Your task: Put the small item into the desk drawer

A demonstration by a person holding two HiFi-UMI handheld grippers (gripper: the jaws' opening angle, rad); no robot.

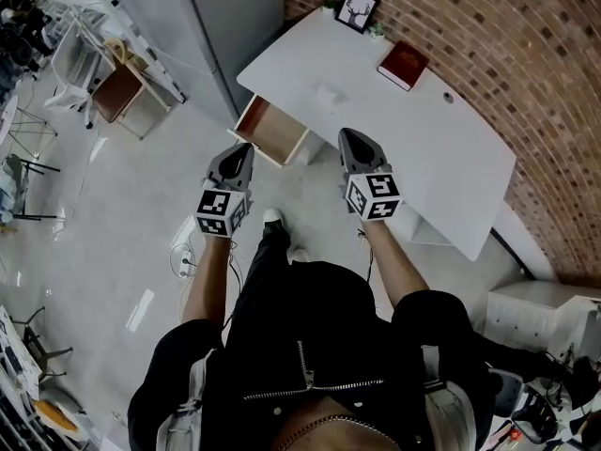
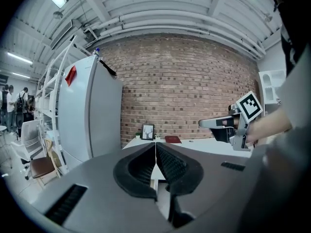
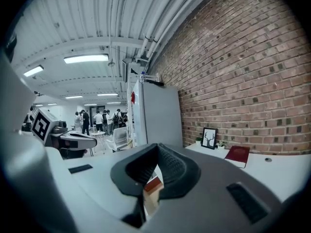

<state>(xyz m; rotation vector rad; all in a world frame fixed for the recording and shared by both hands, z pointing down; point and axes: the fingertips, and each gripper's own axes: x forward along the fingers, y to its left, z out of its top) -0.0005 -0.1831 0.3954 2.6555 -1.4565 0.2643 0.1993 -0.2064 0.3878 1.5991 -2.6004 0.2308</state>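
Smooth matt desk [image 1: 427, 144], rough brick wall [image 1: 498, 26]

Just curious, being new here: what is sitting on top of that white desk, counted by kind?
Picture frame: 1
Red book: 1
Small white item: 1
Small plants: 2
Total: 5

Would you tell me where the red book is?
In the head view, the red book lies on the white desk, right of the framed picture.

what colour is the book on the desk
The book is dark red, clearest in the head view.
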